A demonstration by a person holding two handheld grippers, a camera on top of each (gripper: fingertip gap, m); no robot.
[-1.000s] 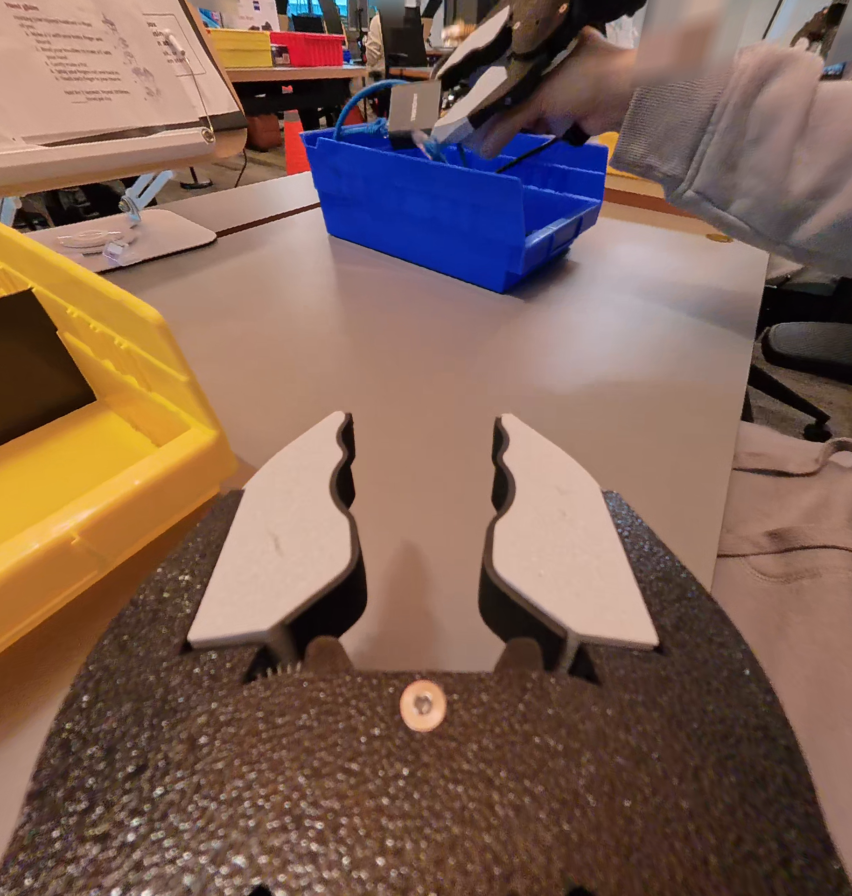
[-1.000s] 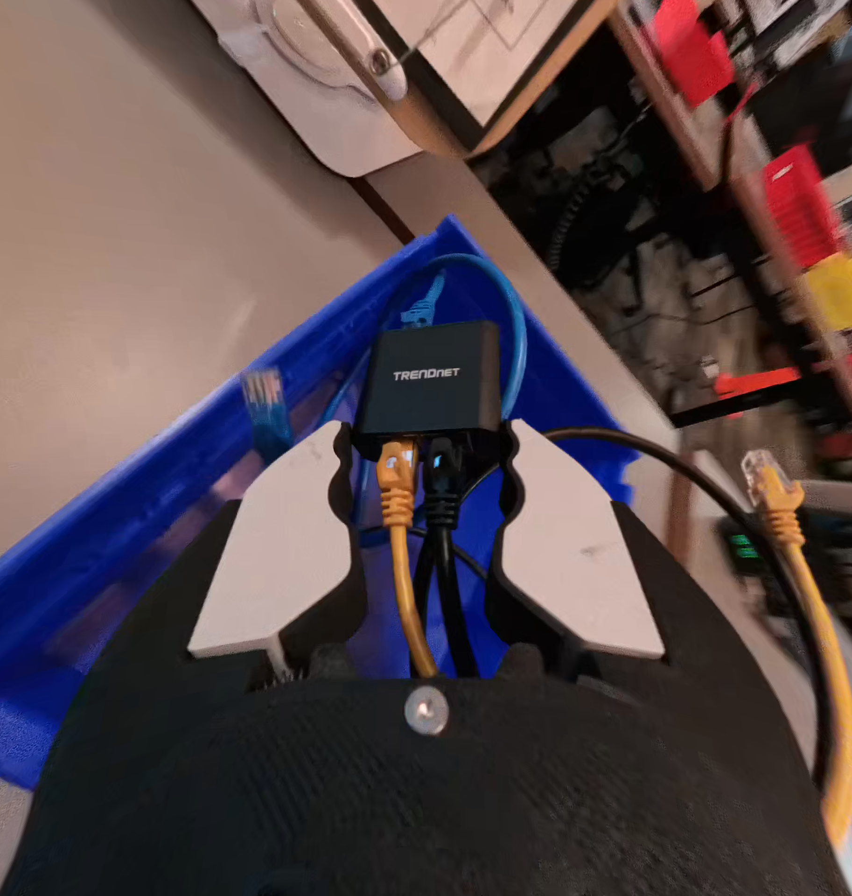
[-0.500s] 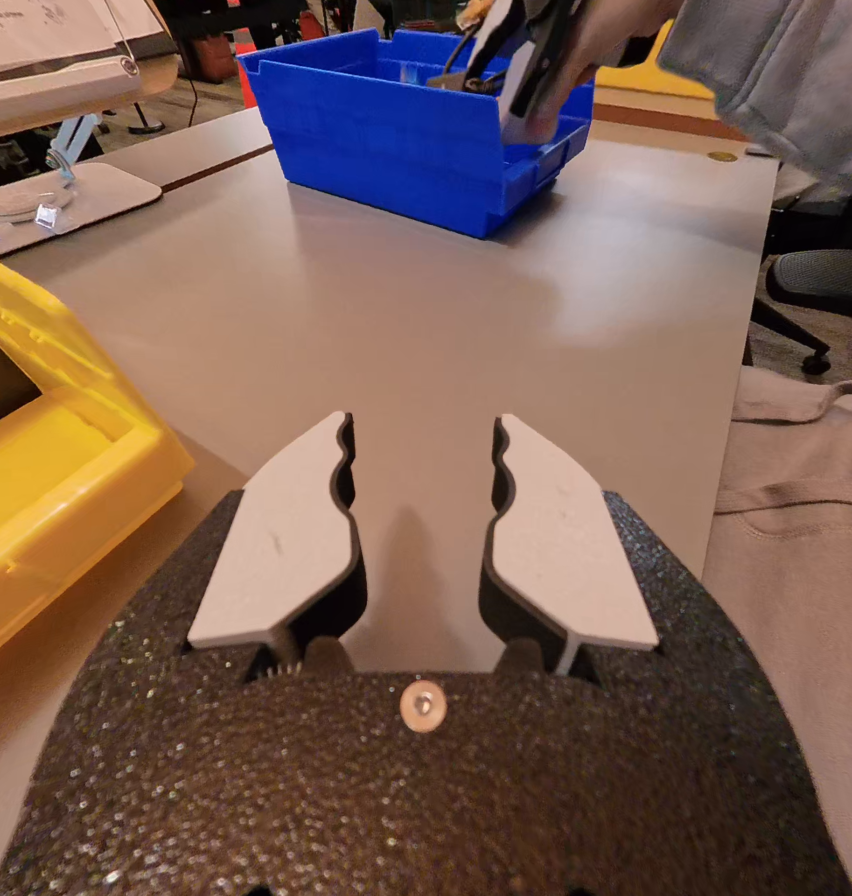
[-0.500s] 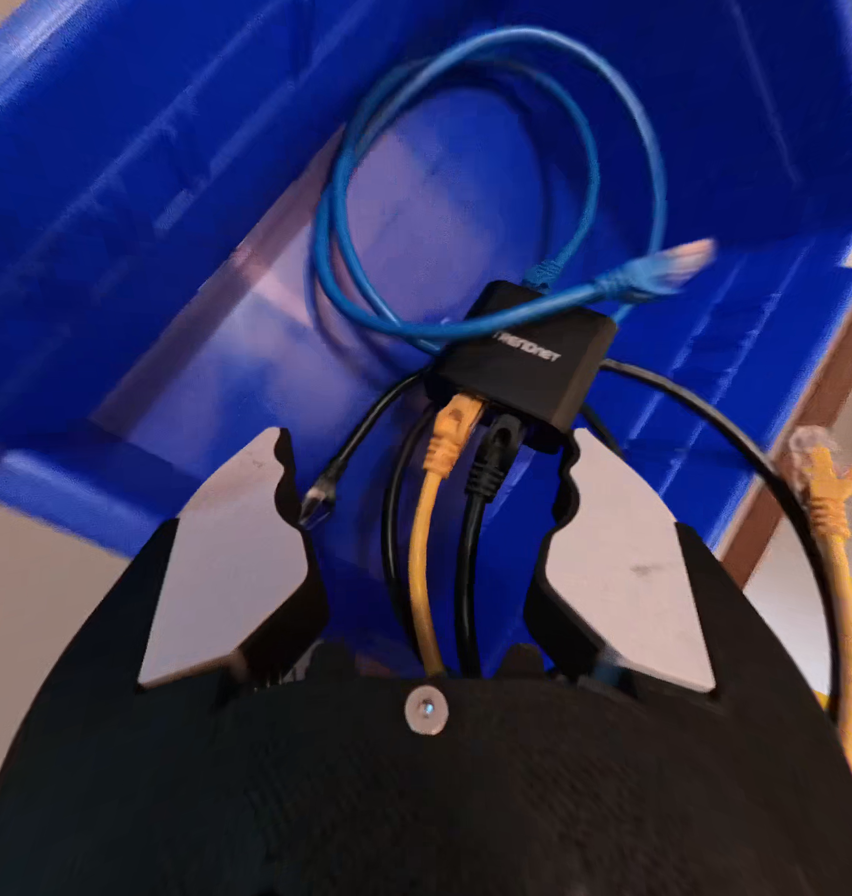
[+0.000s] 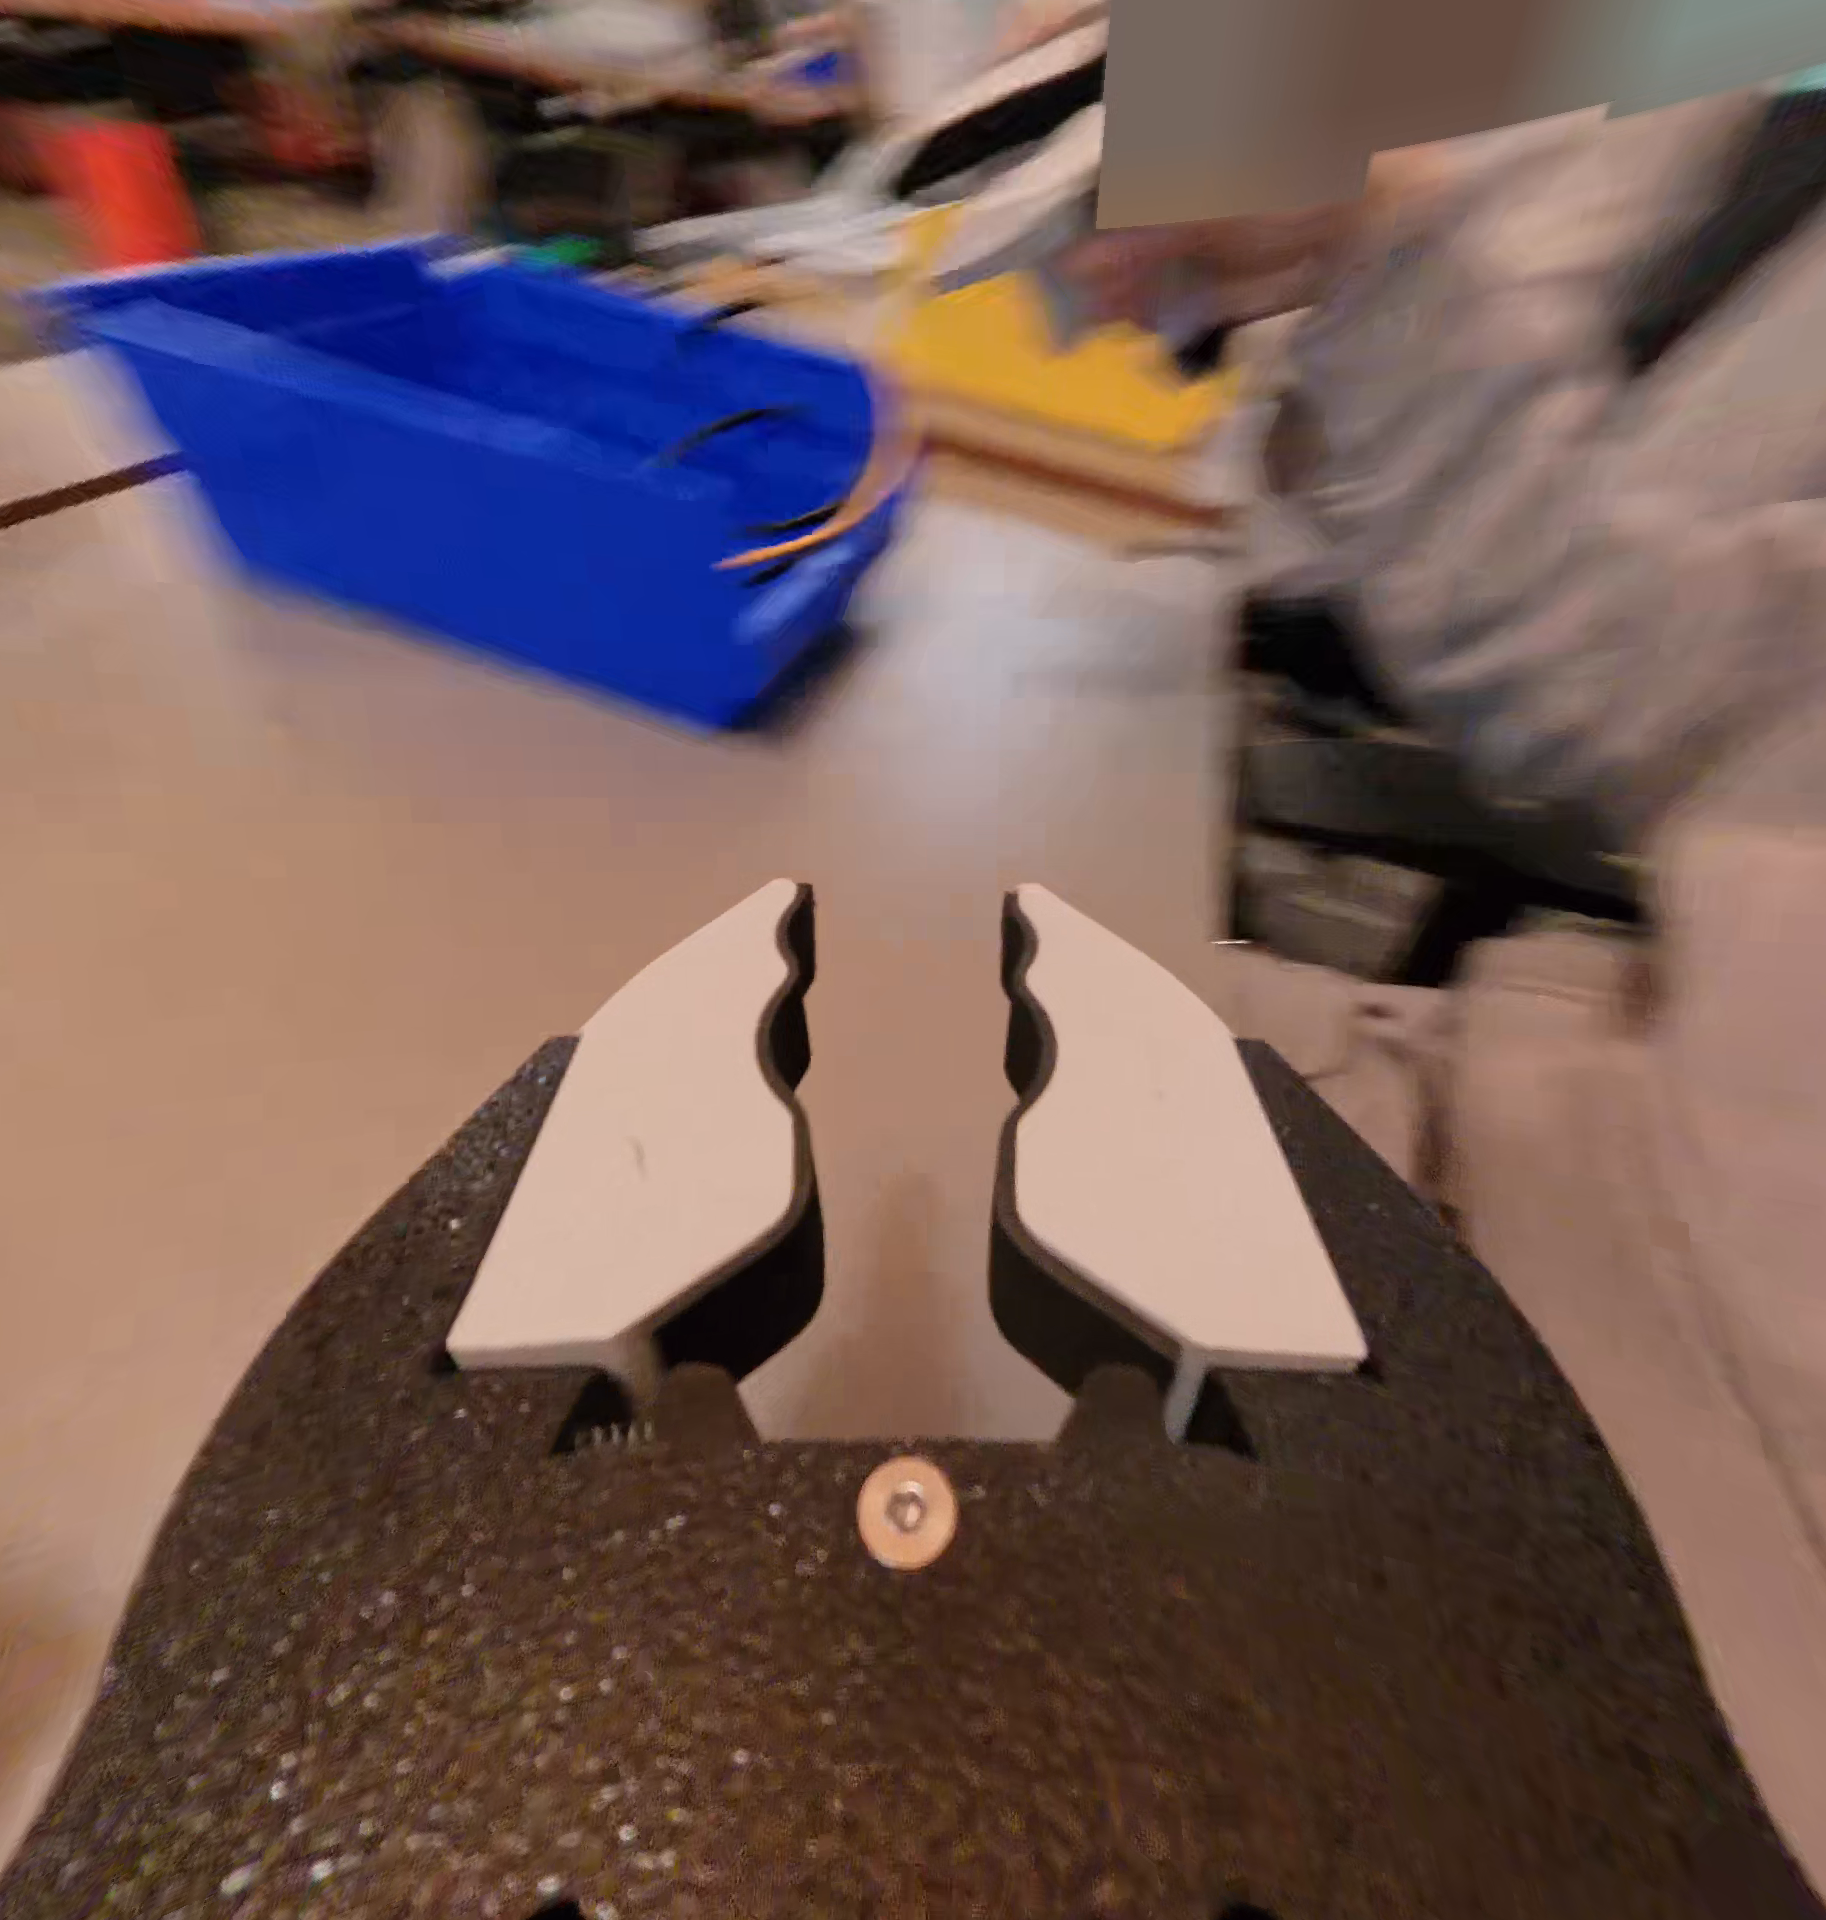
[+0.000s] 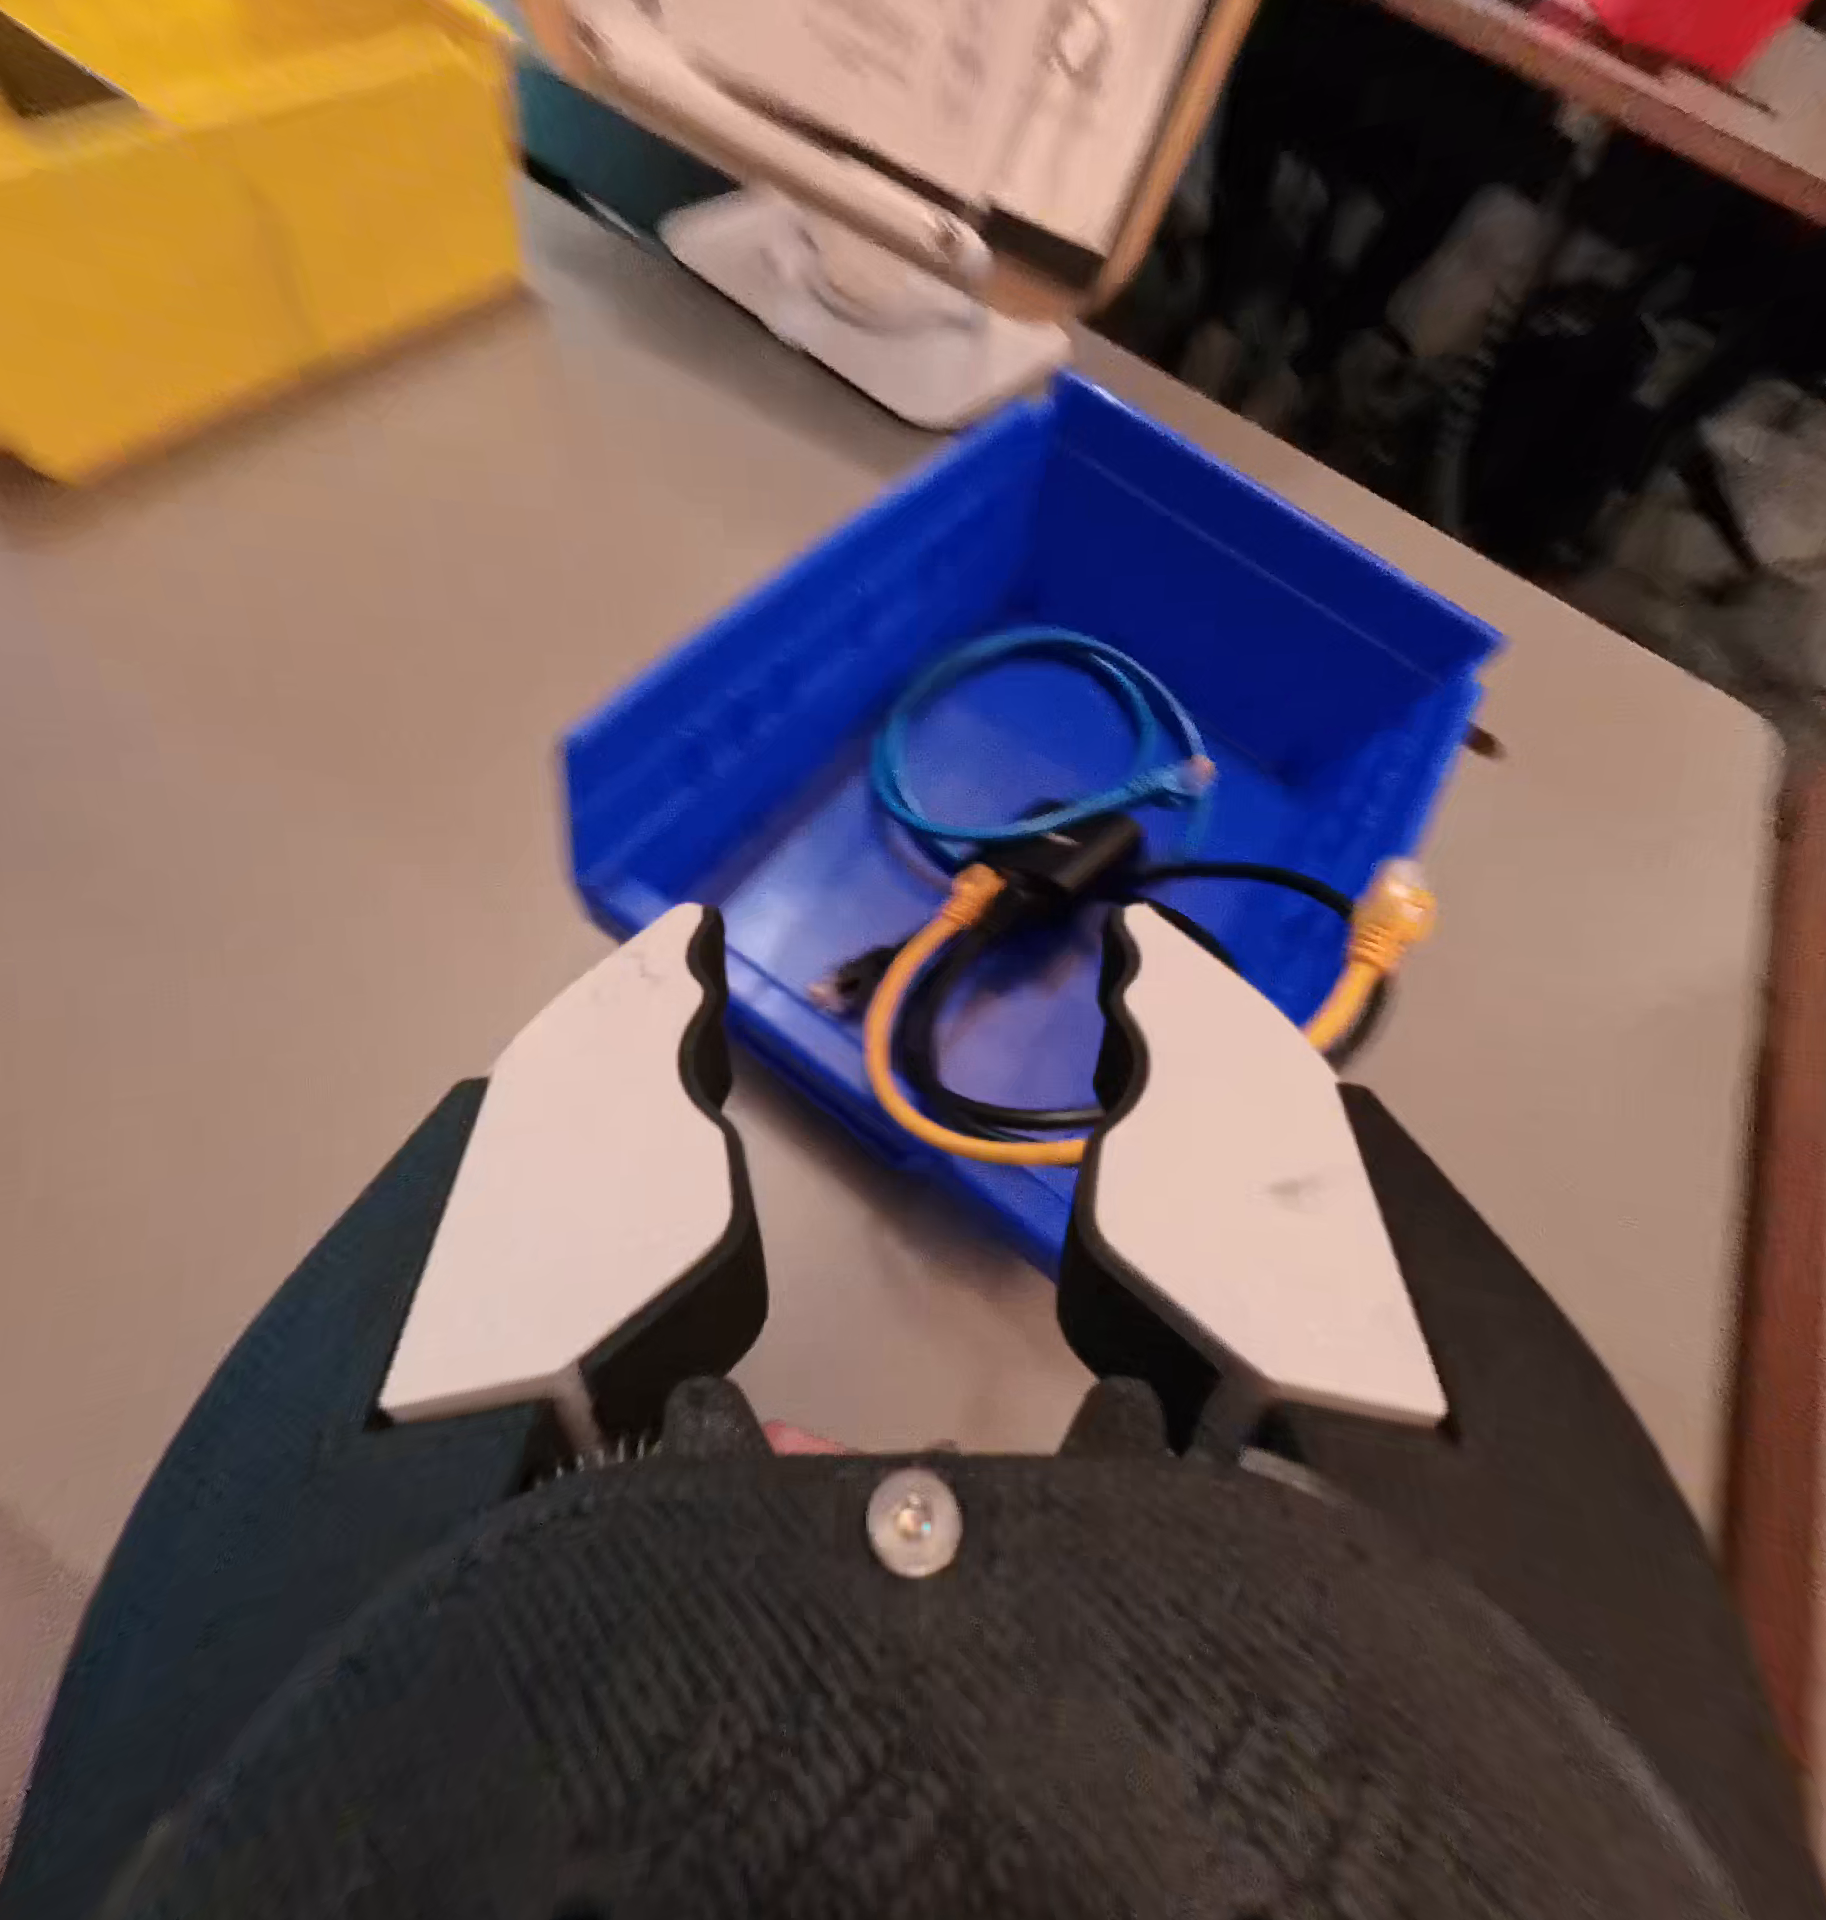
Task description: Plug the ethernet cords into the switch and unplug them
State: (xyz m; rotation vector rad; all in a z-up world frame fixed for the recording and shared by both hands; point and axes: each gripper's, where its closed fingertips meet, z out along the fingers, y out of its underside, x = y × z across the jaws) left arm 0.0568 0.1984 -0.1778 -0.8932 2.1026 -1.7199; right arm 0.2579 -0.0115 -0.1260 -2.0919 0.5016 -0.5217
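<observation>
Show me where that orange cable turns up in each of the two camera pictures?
Left wrist view: a blurred orange streak, the orange cable, at the right end of the blue bin, upper middle.
Right wrist view: it loops inside the blue bin at centre, one plug hanging over the bin's right wall.
Shared landmark: the blue bin on the grey table.

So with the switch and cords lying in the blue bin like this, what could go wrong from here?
1. The yellow cord hangs over the blue bin rim; it could snag and drag things out.
2. The blue cord lies across the switch, so lifting either may tug the other.
3. Both views are motion-blurred, which may spoil aim for the open right gripper.
</observation>
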